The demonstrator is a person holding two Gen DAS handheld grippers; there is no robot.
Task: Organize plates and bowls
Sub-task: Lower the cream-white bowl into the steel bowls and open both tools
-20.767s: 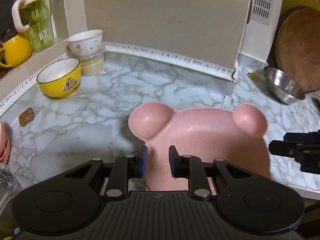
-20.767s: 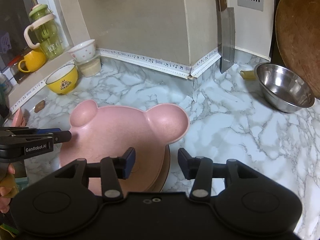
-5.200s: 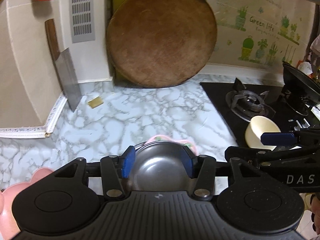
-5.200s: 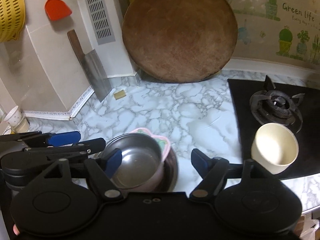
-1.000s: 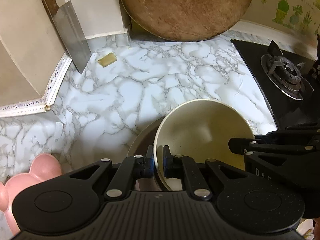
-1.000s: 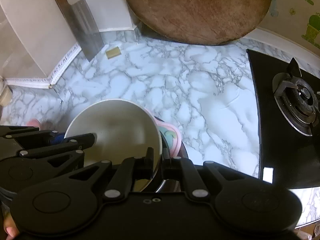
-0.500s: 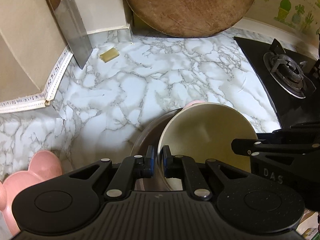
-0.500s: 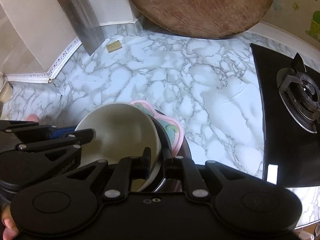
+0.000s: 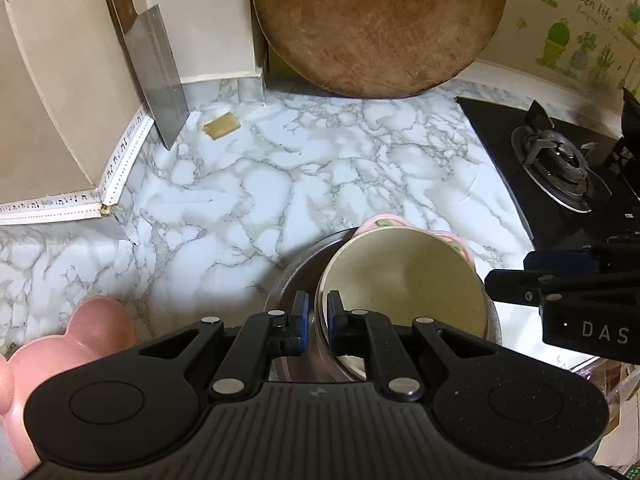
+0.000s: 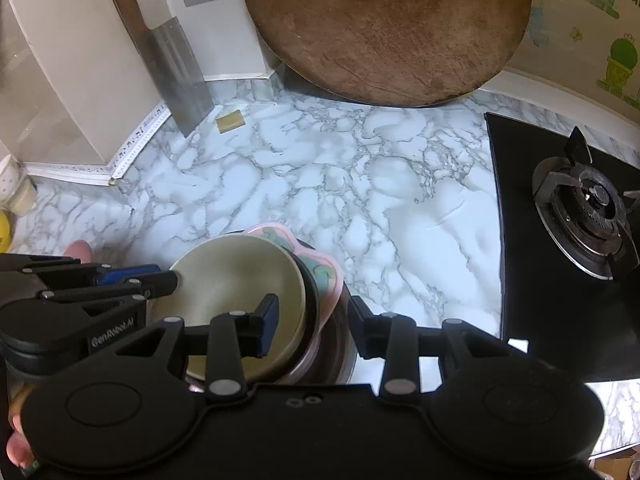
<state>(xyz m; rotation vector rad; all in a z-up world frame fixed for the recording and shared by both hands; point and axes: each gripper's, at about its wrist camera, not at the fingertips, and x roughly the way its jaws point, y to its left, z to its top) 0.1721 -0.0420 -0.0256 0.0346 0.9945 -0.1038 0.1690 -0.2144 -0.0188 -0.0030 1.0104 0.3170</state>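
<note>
A cream bowl [image 9: 404, 280] sits nested in a steel bowl [image 9: 288, 284], on top of a pink patterned plate [image 9: 380, 223], on the marble counter. My left gripper [image 9: 314, 320] is shut on the cream bowl's near rim. In the right wrist view the cream bowl [image 10: 236, 280] lies in the stack with the pink plate [image 10: 324, 272] showing at its right. My right gripper [image 10: 312, 320] is open, its fingers [image 10: 269, 324] spread, one over the bowl and one outside the stack. The left gripper [image 10: 136, 280] shows at the bowl's left edge.
A pink bear-shaped plate [image 9: 60, 348] lies at the near left. A round wooden board [image 9: 376, 24] and a cleaver [image 9: 156, 76] lean on the back wall. A black gas stove [image 9: 560, 164] is at the right. A small yellow block [image 9: 221, 125] lies near the cleaver.
My right gripper has opened and let go of the cream bowl's rim. The bowl has settled lower into the steel bowl. My left gripper stays shut on the rim.
</note>
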